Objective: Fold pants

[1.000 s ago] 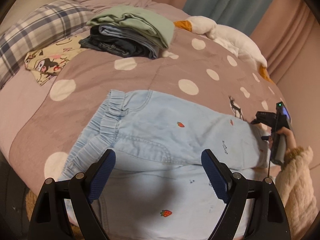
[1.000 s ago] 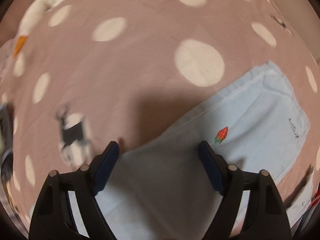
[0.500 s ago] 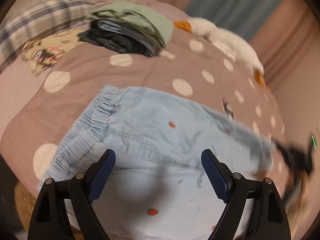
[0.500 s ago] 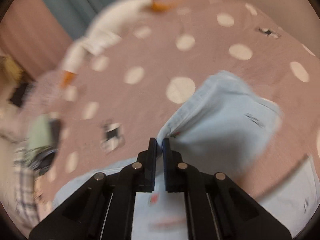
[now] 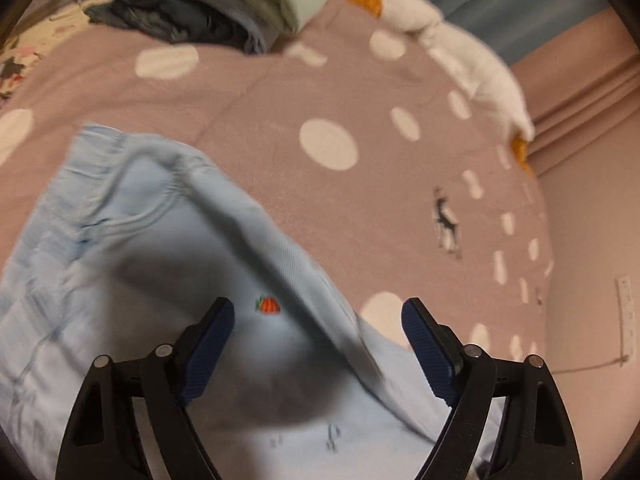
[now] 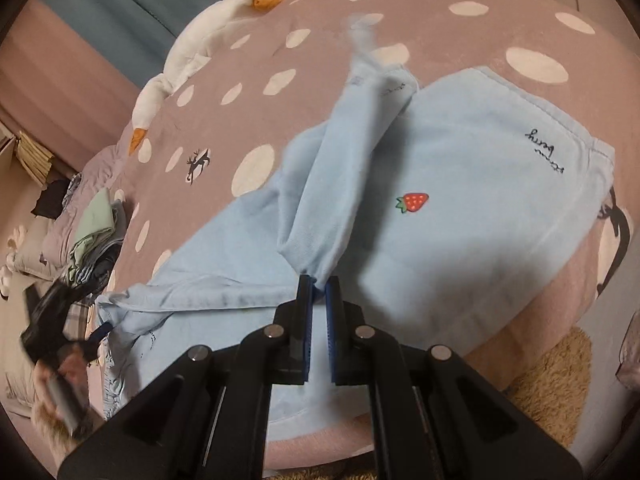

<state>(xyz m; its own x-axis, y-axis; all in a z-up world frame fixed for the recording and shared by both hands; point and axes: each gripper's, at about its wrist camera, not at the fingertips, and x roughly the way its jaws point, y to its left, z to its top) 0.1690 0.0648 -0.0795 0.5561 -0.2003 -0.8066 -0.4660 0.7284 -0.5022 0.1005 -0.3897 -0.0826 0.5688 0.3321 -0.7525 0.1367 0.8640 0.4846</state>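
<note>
The pants (image 6: pixel 460 184), light blue with small strawberry prints, lie on a mauve blanket (image 6: pixel 328 12) with white dots that covers the bed.

Right gripper (image 6: pixel 318 284): the jaws are pressed together on a bunched edge of the pants. The pinched fabric rises from the jaws as a twisted, raised strip that runs away from the camera, above the flat leg that bears a strawberry (image 6: pixel 414 202) and a line of dark script.

Left gripper (image 5: pixel 318 312): the jaws stand wide apart and hold nothing. It hangs over the pants near the gathered waistband (image 5: pixel 92 184). A raised fold crosses between the fingers, and a strawberry (image 5: pixel 269 305) shows just beside the left finger. In the right wrist view, this gripper appears at the far left edge, blurred, at the waistband end.

A stack of folded clothes (image 5: pixel 208 12) sits on the blanket, well apart from the pants. A white stuffed goose (image 6: pixel 180 64) lies along the far edge of the bed.
</note>
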